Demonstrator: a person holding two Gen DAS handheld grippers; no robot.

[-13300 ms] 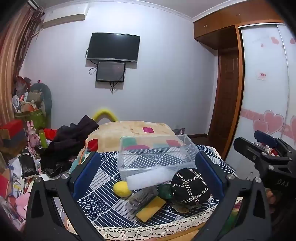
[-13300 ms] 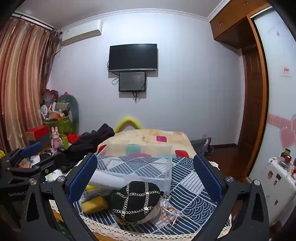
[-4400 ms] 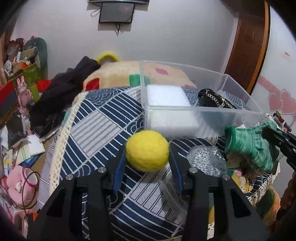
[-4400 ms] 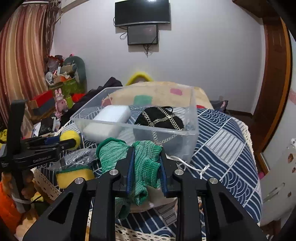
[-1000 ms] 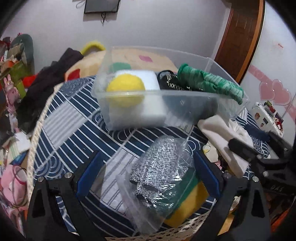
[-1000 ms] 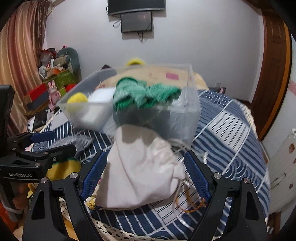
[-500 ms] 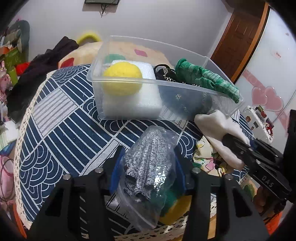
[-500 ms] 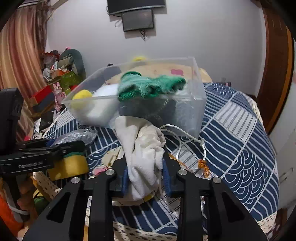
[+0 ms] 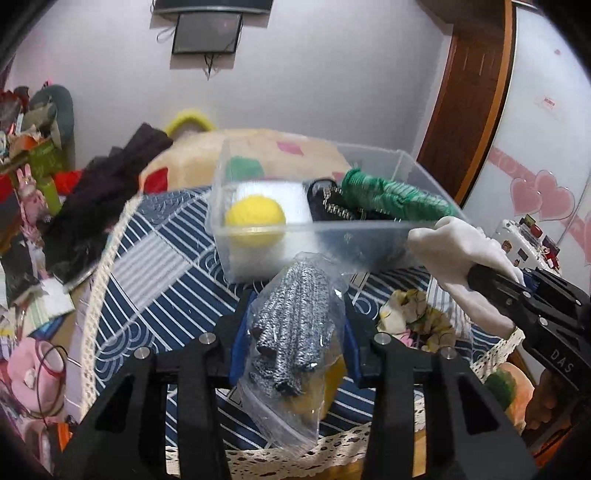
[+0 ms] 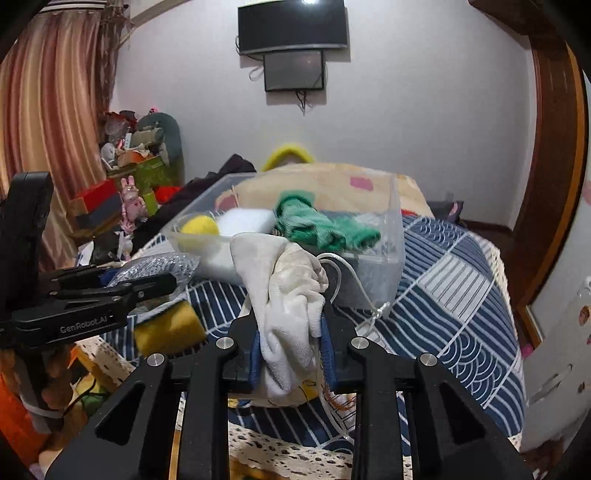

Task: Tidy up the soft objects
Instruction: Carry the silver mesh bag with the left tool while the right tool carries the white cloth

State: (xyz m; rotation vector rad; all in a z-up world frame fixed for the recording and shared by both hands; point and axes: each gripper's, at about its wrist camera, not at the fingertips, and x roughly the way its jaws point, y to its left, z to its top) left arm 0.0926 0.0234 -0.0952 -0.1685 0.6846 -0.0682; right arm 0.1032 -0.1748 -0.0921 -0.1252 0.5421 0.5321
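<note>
- While your left gripper (image 9: 291,325) clamps the bagged grey cloth (image 9: 295,314) and your right gripper (image 10: 291,336) clamps the white cloth (image 10: 288,295), both held above the table, the clear bin (image 9: 424,170) lies straight ahead.
- Your right is nearer its rim.

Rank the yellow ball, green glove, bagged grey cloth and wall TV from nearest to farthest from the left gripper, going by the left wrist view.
1. Bagged grey cloth, clamped in the left gripper.
2. Yellow ball, bin's left end.
3. Green glove, bin's right side.
4. Wall TV, far wall.
</note>
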